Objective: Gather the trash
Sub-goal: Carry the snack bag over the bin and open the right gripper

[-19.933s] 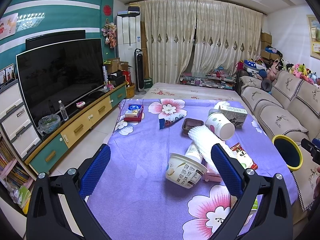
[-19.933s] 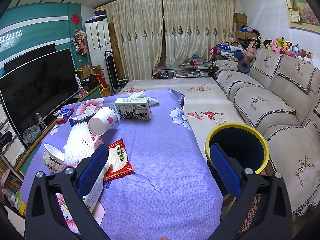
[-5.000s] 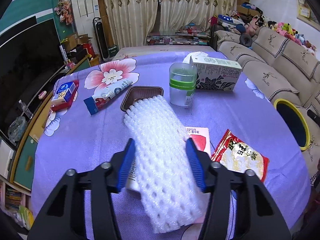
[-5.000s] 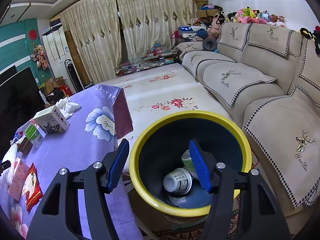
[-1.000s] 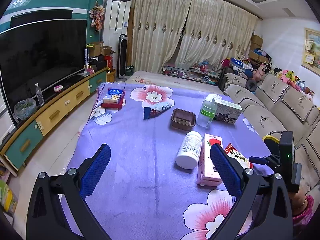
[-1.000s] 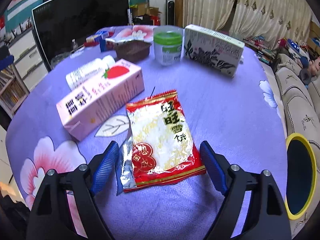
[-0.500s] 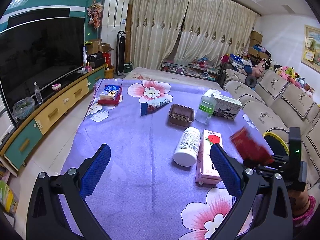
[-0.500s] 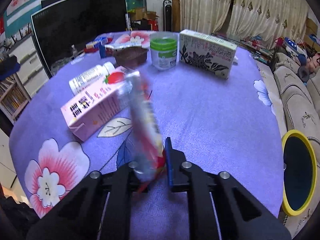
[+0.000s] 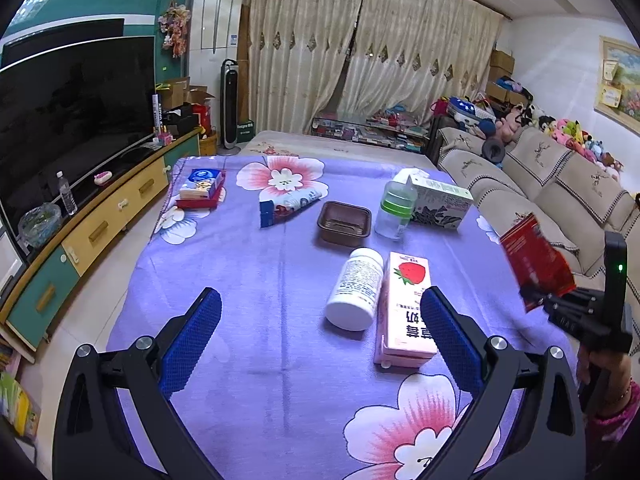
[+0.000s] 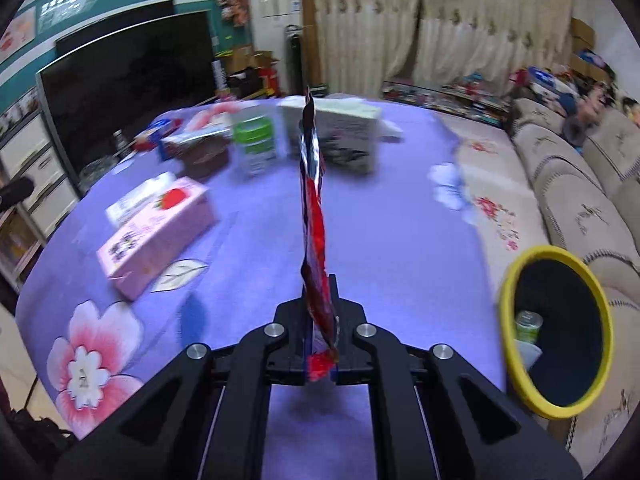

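The left gripper (image 9: 320,320) hangs with fingers apart over the purple desk (image 9: 248,280), the right gripper (image 10: 320,312) has its fingers clamped on the upright red snack packet (image 10: 314,200), left of the yellow-rimmed bin (image 10: 516,276)

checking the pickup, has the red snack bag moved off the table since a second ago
Yes. The snack bag lay flat beside the pink carton; now it stands upright, lifted off the cloth, clamped in the right gripper.

One snack packet (image 9: 534,258), one pink carton (image 9: 407,308), two bottles (image 9: 356,288), one bin (image 10: 556,332)
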Available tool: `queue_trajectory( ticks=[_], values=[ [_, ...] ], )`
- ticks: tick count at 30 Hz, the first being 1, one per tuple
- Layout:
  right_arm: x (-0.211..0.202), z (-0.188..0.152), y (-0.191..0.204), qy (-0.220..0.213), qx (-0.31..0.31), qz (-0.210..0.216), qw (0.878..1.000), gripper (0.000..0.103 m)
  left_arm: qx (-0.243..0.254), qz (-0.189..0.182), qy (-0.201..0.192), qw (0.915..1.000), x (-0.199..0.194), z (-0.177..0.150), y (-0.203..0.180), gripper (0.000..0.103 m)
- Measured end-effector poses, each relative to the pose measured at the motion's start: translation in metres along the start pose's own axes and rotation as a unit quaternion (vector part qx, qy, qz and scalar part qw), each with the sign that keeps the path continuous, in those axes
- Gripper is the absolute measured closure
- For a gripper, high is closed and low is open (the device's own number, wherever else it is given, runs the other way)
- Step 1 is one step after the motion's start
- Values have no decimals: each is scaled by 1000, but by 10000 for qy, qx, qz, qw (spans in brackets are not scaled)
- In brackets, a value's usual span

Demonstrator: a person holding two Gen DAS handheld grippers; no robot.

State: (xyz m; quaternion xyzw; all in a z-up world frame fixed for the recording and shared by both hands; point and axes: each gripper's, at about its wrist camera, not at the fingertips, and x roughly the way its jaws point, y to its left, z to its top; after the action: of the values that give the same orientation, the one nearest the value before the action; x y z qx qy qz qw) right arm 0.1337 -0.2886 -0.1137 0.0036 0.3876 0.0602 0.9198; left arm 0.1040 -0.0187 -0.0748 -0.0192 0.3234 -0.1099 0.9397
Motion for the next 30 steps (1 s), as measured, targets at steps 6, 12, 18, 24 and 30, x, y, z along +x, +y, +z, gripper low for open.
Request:
queue_trajectory(
  ticks=[6, 12, 18, 24, 30],
  values=[
    [-10, -6, -63, -91, 523, -620, 9967, 97, 105, -86, 74, 9999, 10, 2, -14, 5],
    [-5, -18, -128, 72, 994, -1244, 9872, 97, 222, -158, 185, 9995, 23, 3, -27, 5],
    [12, -32, -175, 346, 1272, -1629, 9778, 97, 296, -214, 250, 9990, 32, 4, -36, 5],
    [23, -41, -195, 474, 1447, -1779, 9722, 94, 370, -265, 313, 9985, 38, 5, -44, 5],
    [26, -45, -207, 488, 1684, -1832, 9673, 64, 389, -300, 337, 9982, 41, 4, -46, 5]
  ],
)
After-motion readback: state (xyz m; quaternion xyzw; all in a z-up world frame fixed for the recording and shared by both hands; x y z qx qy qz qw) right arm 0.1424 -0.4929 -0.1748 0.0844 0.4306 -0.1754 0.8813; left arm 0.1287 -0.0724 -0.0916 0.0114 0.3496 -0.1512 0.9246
